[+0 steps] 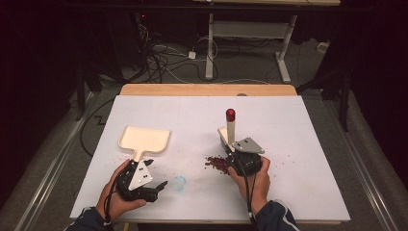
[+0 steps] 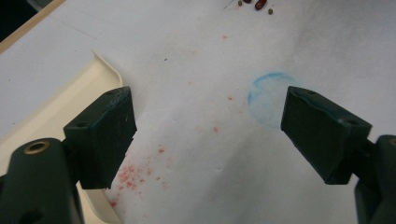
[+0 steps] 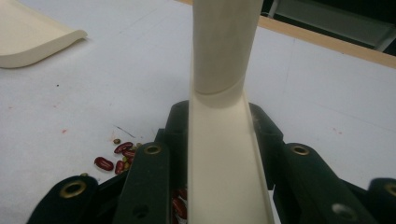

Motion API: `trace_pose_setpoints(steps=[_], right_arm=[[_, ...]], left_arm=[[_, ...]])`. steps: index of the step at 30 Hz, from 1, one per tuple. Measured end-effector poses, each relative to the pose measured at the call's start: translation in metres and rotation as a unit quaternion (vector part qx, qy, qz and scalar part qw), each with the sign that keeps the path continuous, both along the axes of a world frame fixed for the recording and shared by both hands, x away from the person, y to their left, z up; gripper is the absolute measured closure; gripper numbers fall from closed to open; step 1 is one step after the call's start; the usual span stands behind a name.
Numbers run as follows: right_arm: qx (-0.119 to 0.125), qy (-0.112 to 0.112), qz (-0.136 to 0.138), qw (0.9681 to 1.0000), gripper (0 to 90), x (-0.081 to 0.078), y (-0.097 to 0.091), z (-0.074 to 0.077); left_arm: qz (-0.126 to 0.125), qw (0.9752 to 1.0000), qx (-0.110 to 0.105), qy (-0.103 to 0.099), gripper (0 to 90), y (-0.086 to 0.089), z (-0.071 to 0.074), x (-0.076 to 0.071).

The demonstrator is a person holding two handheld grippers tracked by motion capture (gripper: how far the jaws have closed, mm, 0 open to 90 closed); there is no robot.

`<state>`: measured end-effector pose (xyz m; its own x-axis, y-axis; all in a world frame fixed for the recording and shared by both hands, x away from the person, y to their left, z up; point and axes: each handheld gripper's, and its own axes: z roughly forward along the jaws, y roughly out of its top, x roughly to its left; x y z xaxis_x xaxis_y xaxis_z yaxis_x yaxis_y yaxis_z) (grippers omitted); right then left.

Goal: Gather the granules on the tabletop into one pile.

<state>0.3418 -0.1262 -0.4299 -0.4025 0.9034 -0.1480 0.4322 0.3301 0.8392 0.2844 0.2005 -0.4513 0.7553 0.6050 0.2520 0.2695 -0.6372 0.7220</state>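
High view: on the white table (image 1: 288, 144), the right gripper (image 1: 242, 156) holds a cream plastic brush (image 1: 231, 129) upright by its handle, beside a pile of red beans (image 1: 217, 162) — the cream plastic dustpan (image 1: 144, 139) lies left. Left gripper view: the left gripper (image 2: 210, 135) fingers stand wide open, empty, by the dustpan's edge. Right gripper view: fingers clamp the brush.

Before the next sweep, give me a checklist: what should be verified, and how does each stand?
1. Right gripper shut on the brush handle: ok; the jaws clamp it in the right gripper view.
2. Beans gathered in one pile: not ok; strays lie right of the hand.
3. Dustpan lying flat, mouth away from the person: ok.
4. Left gripper holding the dustpan: not ok; its jaws stand open over bare table, the pan beside one jaw.
5. Brush bristles touching the table: cannot tell; the gripper hides them.
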Motion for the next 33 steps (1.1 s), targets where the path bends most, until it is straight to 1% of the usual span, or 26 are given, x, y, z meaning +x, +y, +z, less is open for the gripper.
trace_pose_setpoints(steps=[4, 6, 9, 12, 14, 16, 18, 19, 21, 23, 26, 30, 33], right_arm=[[0.0, -0.003, -0.003, 1.0, 67.2, 0.001, -0.004, 0.002], [0.001, -0.002, -0.004, 1.0, 67.2, 0.003, -0.007, 0.001], [-0.006, -0.003, -0.006, 1.0, 67.3, 0.004, -0.01, 0.0], [-0.014, -0.002, -0.007, 0.9999, 67.3, 0.005, -0.01, -0.004], [-0.017, -0.004, -0.004, 0.9998, 67.3, 0.004, -0.008, -0.006], [-0.022, -0.006, 0.004, 0.9997, 67.3, 0.001, -0.002, -0.007], [-0.021, -0.004, 0.013, 0.9997, 67.2, -0.002, 0.005, -0.009], [-0.028, -0.008, 0.017, 0.9994, 67.2, -0.004, 0.009, -0.01], [-0.032, -0.014, 0.029, 0.999, 67.2, -0.006, 0.015, -0.009], [-0.032, -0.016, 0.033, 0.9988, 67.2, -0.007, 0.019, -0.009], [-0.023, -0.016, 0.03, 0.9992, 67.2, -0.006, 0.018, -0.007], [-0.021, -0.023, 0.028, 0.9991, 67.2, -0.005, 0.015, -0.003], [-0.016, -0.026, 0.029, 0.9991, 67.2, -0.004, 0.008, 0.002]], left_arm=[[0.001, 1.0, 0.0, 0.0, 17.3, 0.001, 0.0, 0.0], [0.001, 1.0, 0.001, 0.0, 17.3, 0.001, 0.0, 0.0], [0.002, 1.0, -0.001, -0.001, 17.3, 0.001, 0.0, 0.0], [0.001, 1.0, 0.0, 0.0, 17.4, 0.001, 0.0, 0.0], [0.0, 1.0, 0.0, -0.001, 17.3, 0.0, 0.0, 0.0], [0.0, 1.0, 0.0, 0.0, 17.3, 0.0, 0.0, 0.0], [0.0, 1.0, -0.001, 0.0, 17.3, 0.0, 0.0, 0.0], [0.0, 1.0, -0.002, 0.0, 17.4, 0.0, 0.0, 0.0], [0.0, 1.0, -0.001, 0.0, 17.4, 0.0, 0.0, 0.0], [0.0, 1.0, -0.001, 0.0, 17.4, 0.0, 0.0, 0.0], [0.0, 1.0, -0.001, 0.0, 17.3, 0.0, 0.0, 0.0], [0.0, 1.0, 0.0, 0.001, 17.3, 0.0, 0.0, 0.0], [0.0, 1.0, 0.0, 0.0, 17.4, 0.001, 0.0, 0.0]])
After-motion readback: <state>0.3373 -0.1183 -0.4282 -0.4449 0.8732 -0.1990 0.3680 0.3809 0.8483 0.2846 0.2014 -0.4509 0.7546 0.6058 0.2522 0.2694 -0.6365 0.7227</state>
